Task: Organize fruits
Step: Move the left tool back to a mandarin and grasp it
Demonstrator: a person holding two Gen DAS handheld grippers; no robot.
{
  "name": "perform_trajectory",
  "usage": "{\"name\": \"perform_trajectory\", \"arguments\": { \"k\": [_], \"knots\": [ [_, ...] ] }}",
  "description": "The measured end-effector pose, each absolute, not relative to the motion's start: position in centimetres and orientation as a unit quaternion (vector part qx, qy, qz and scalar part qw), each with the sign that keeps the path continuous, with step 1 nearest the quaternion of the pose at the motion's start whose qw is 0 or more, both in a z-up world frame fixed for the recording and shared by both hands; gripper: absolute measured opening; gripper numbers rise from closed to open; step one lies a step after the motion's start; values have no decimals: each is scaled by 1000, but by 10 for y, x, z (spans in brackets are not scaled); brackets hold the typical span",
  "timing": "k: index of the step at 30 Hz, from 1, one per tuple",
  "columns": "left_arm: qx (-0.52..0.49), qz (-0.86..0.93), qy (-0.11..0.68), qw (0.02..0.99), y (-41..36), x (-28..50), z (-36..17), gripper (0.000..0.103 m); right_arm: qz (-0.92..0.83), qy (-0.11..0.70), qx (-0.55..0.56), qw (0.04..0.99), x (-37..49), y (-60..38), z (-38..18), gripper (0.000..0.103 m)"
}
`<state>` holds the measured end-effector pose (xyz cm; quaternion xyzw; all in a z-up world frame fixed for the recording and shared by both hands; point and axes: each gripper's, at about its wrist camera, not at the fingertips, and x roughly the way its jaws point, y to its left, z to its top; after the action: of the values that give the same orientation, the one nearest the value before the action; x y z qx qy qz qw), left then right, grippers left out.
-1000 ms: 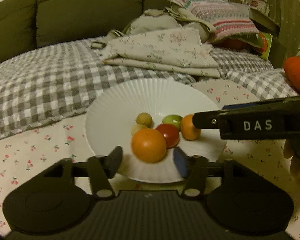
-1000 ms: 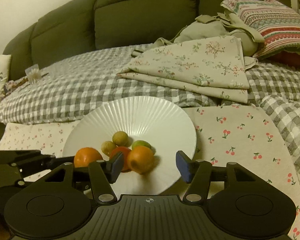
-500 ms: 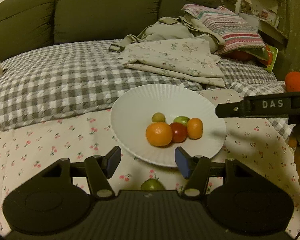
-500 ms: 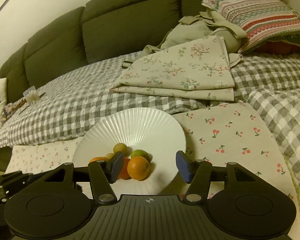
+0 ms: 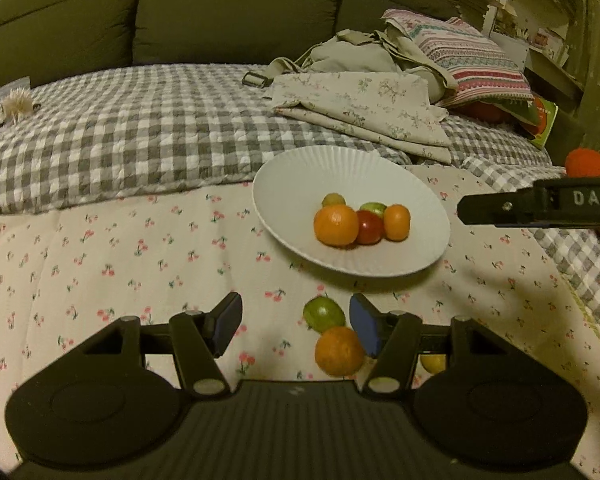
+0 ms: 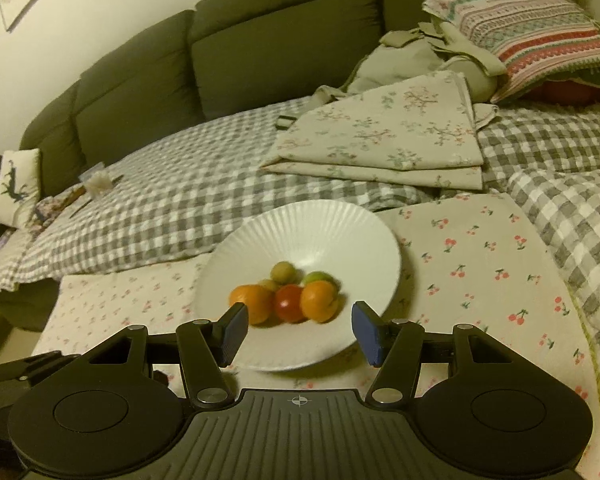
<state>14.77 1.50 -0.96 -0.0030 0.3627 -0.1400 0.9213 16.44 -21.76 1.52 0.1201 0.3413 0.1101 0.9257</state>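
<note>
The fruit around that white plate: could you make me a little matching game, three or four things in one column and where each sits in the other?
Things:
1. red tomato
2. green fruit off the plate
3. folded floral cloth
4. striped pillow

Places:
A. on the cherry-print sheet, just in front of the white plate
B. at the far right, against the sofa back
C. on the plate, between two orange fruits
D. on the checked blanket, behind the plate

Pairs: 1-C, 2-A, 3-D, 4-B
</note>
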Motion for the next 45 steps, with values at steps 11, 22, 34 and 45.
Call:
{"name": "perform_trajectory", "arguments": {
  "k": [11, 22, 34, 45],
  "knots": [
    [-21, -145, 380, 913, 14, 137, -15, 59, 133, 353, 104, 920, 138, -208, 22, 60],
    [6, -170, 397, 902, 0, 136, -33, 60, 147, 392, 107, 902, 122, -201, 8, 63],
    [22, -172, 402, 899, -4, 140, -45, 60, 139, 409, 98, 896, 124, -200, -2, 63],
    [31, -180, 392, 902, -12, 150, -56, 59, 135, 408, 96, 898, 125, -199, -3, 62]
  ]
}}
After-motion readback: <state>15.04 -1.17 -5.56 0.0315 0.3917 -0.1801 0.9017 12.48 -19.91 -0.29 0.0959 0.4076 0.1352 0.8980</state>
